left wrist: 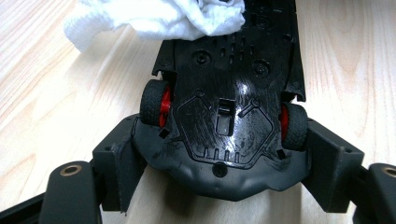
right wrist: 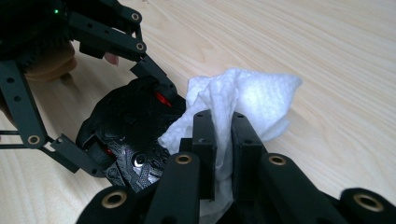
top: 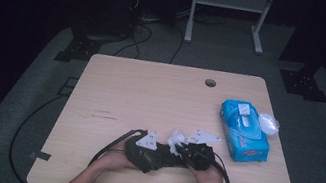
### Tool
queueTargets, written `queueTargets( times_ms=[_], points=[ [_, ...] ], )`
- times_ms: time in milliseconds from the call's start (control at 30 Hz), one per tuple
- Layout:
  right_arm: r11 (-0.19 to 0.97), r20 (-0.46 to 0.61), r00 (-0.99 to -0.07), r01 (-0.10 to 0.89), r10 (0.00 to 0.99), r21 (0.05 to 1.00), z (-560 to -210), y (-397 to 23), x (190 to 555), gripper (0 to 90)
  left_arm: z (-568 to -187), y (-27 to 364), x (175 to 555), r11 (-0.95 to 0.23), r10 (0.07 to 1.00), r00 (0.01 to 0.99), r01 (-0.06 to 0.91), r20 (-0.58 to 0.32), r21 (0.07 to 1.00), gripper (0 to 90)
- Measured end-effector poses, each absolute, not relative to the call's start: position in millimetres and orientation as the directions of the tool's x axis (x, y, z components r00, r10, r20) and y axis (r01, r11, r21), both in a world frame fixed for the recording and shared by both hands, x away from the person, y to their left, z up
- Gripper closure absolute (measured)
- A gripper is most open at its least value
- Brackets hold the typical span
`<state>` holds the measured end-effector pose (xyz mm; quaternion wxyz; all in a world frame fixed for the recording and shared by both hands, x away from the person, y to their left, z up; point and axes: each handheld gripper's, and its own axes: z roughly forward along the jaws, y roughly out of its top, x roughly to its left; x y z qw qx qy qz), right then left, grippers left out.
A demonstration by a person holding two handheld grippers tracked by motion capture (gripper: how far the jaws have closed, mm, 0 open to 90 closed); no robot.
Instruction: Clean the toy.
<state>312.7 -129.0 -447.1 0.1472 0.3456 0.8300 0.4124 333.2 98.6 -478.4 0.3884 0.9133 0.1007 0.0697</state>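
Observation:
A black toy car with red wheel hubs lies belly-up between the jaws of my left gripper, which is shut on its sides at the wheels. In the high view the left gripper sits near the table's front edge. My right gripper is shut on a crumpled white tissue. The tissue rests against the far end of the car's underside. The car sits just left of the tissue in the right gripper view. From above, the right gripper and the tissue are close together.
A blue pack of wipes lies at the right of the wooden table, with a small clear crumpled wrapper beside it. A cable hole is near the far edge. Cables trail off the table's front left.

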Motion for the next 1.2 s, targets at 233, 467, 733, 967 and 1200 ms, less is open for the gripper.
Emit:
queueTargets(
  times_ms=[233, 467, 733, 967, 1200],
  points=[
    [0.395, 0.044, -0.675, 0.482, 0.737, 0.782, -445, -143, 316, 82.0, -478, 97, 334, -0.681, 0.237, 0.970, 0.126, 0.055, 0.721, 23.9],
    [0.421, 0.045, -0.720, 0.454, 0.692, 0.785, -447, -120, 317, 81.9, -479, 99, 334, -0.673, 0.245, 0.969, 0.141, 0.040, 0.726, 24.0],
    [0.377, 0.068, -0.673, 0.493, 0.737, 0.784, -446, -161, 307, 81.9, -479, 99, 336, -0.674, 0.238, 0.970, 0.132, 0.045, 0.727, 24.0],
    [0.431, 0.028, -0.703, 0.466, 0.710, 0.773, -447, -163, 294, 81.9, -479, 101, 336, -0.672, 0.246, 0.968, 0.140, 0.040, 0.727, 24.0],
    [0.412, 0.082, -0.709, 0.496, 0.701, 0.765, -448, -179, 285, 82.0, -479, 100, 337, -0.671, 0.243, 0.969, 0.137, 0.041, 0.728, 24.0]
  ],
)
